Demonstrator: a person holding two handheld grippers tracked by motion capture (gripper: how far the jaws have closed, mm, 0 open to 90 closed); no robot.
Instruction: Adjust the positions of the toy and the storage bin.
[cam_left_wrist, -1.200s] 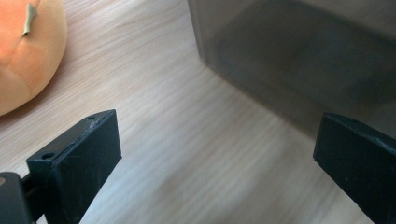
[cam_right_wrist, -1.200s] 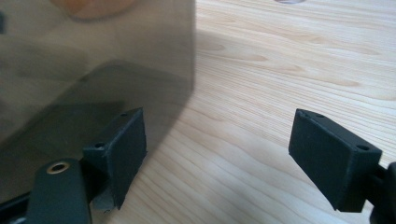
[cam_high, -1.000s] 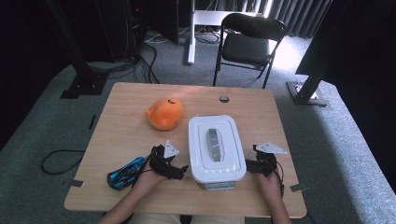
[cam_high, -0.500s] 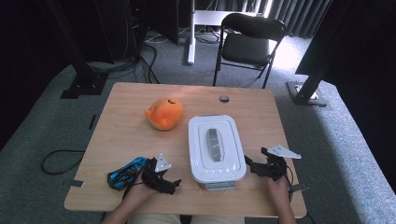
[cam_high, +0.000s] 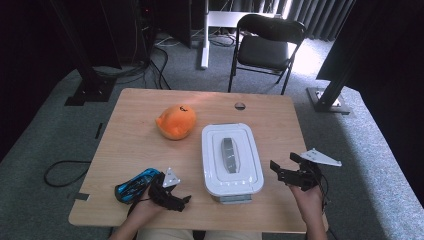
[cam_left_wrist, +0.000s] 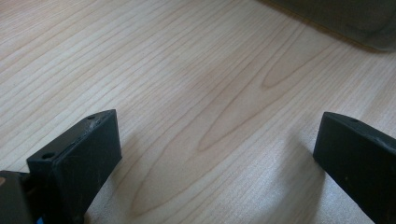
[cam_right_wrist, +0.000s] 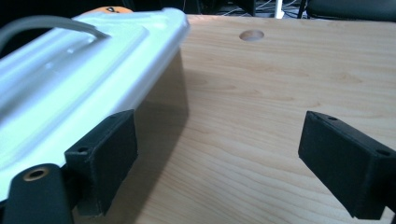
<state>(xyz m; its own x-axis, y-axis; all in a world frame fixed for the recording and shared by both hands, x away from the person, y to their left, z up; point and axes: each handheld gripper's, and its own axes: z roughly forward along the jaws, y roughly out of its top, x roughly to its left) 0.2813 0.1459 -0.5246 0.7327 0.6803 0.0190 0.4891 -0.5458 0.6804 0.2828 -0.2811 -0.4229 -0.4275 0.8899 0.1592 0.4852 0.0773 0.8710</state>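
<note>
Writing: none legible on white lidded box (cam_high: 231, 159) | left gripper (cam_high: 176, 199) jaws released | right gripper (cam_high: 283, 172) jaws released

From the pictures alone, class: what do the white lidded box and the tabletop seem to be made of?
White lidded box: probably moulded plastic, smooth and slightly glossy, with light sheen on its lid. Tabletop: pale wood or wood-look laminate, matt, with visible grain lines; which one is unclear.

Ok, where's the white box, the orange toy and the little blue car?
Box (cam_high: 230, 156): high view, on its white lid beside the grey handle.
Orange toy (cam_high: 176, 121): high view, middle of its round body.
Blue car (cam_high: 134, 184): high view, on its shiny roof, beside the left gripper (cam_high: 172, 197).
</note>
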